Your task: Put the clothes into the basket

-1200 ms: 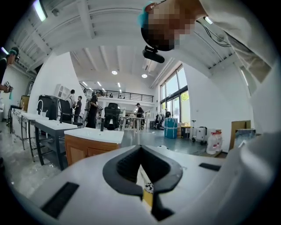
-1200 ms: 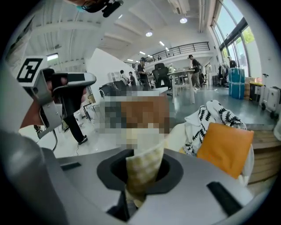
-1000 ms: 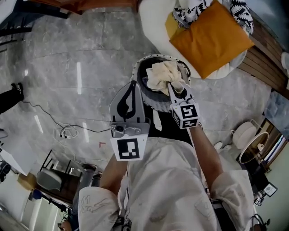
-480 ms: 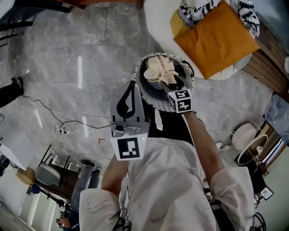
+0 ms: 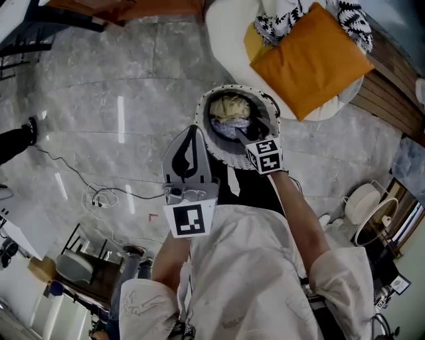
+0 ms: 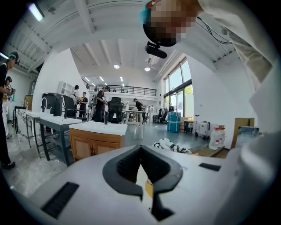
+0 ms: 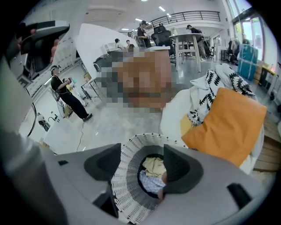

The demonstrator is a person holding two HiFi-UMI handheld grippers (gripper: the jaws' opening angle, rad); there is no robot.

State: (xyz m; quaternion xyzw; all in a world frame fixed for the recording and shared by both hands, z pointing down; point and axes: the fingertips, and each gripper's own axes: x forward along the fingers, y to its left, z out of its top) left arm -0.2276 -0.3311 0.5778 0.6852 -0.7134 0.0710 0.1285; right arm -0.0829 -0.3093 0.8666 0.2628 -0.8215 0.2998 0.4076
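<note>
A white woven basket (image 5: 229,158) stands on the grey floor in front of me. Inside lie a cream garment (image 5: 230,106) and a blue-patterned one (image 5: 229,127). My right gripper (image 5: 252,131) hangs over the basket's near rim, pointing down into it. Its jaws are opening and hold nothing. The right gripper view shows the basket (image 7: 127,176) between the spread jaws of the right gripper (image 7: 141,163), with the cream garment (image 7: 154,166) deep inside. My left gripper (image 5: 192,129) stays level beside the basket, shut and empty. The left gripper (image 6: 147,189) points across the room.
A white beanbag (image 5: 226,33) behind the basket carries an orange cushion (image 5: 309,56) and a black-and-white patterned cloth (image 5: 282,16). A thin cable (image 5: 99,192) trails over the floor at left. A wooden cabinet (image 6: 94,143) and people stand farther off.
The right gripper came down over the basket with the cream garment and opened. The garment dropped from above the rim to the inside. The left gripper stayed put.
</note>
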